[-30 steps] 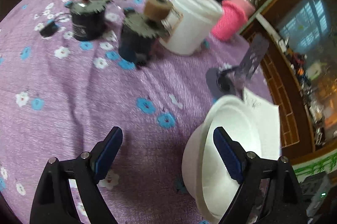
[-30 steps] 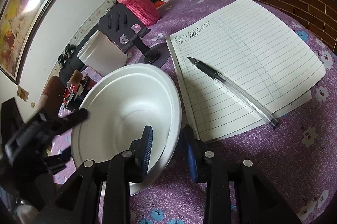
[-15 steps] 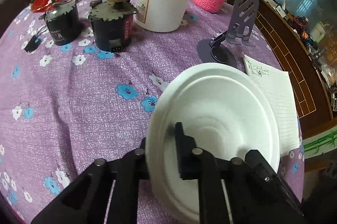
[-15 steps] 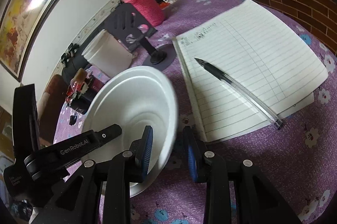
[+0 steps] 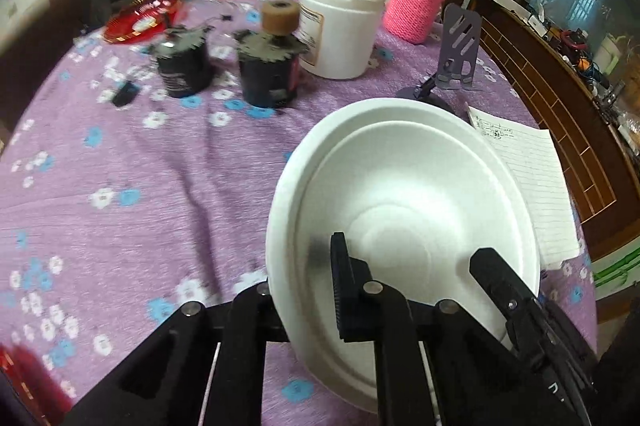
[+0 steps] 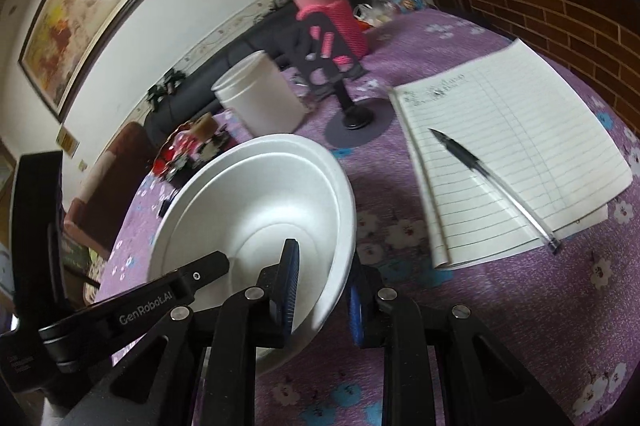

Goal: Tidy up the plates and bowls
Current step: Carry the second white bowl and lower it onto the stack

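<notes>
Fingers [image 6: 286,280] clamped on bowl [image 6: 256,210] rim

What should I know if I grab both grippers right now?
Left gripper: shut on the rim of the round white foam bowl.
Right gripper: jaws have just been closing, with the same bowl's rim pinched between them.
Bowl: tilted, seemingly lifted off the purple flowered tablecloth; possibly two nested, cannot tell.
Done: bowl gripped from both sides.
Left: carry it to its place, set it down, let go.
</notes>
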Available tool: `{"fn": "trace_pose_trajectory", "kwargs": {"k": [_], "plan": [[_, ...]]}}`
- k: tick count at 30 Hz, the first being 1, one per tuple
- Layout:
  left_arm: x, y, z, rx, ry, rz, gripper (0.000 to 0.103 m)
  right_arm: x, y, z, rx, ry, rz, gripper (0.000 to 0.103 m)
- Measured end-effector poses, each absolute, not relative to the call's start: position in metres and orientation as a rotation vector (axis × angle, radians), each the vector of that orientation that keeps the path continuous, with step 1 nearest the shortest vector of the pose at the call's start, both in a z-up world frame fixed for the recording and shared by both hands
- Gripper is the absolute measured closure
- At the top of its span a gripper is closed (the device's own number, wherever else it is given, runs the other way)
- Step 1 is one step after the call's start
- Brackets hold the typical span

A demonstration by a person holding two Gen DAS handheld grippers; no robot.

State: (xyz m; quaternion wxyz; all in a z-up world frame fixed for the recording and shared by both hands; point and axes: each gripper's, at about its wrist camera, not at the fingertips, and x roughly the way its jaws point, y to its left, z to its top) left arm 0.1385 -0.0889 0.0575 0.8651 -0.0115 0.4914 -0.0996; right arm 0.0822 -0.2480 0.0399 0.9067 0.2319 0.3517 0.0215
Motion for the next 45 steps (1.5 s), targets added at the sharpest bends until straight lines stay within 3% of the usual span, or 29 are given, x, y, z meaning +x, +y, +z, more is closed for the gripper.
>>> {"fn": "trace_pose_trajectory", "kwargs": {"k": [18, 45], "plan": [[0.059, -0.007, 0.089, -0.018, 0.934, -0.061, 0.092, 0.041, -0.156, 0.062, 0.269, 0.692, 0.205, 0.080], [-0.075, 0.061, 0.141, -0.054, 0.724, -0.014, 0.092, -0.070, -0.091, 0.106, 0.207, 0.599, 0.317, 0.080]]}}
